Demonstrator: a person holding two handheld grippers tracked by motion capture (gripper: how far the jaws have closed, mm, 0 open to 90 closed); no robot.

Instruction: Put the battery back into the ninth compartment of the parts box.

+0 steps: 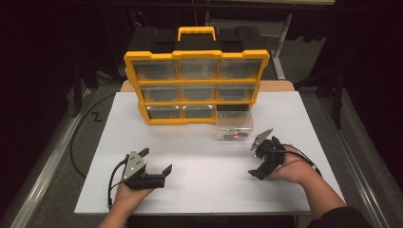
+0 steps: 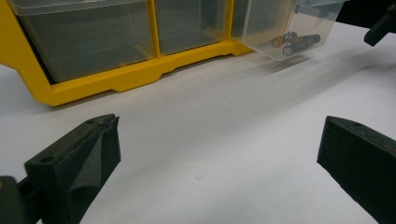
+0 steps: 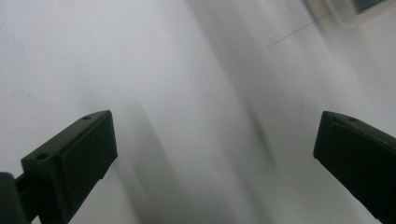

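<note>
White table [image 1: 199, 190], dark room; left gripper [image 1: 154, 164], right gripper [image 1: 259, 159] jaws apart (nothing held); clear drawer [image 1: 234, 129] out.

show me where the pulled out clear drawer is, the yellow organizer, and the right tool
clear drawer [image 1: 234, 130], high view, on its front wall.
yellow organizer [image 1: 196, 54], high view, on the top frame bar under the handle.
right tool [image 1: 257, 158], high view, midway between its two open jaw tips.
</note>
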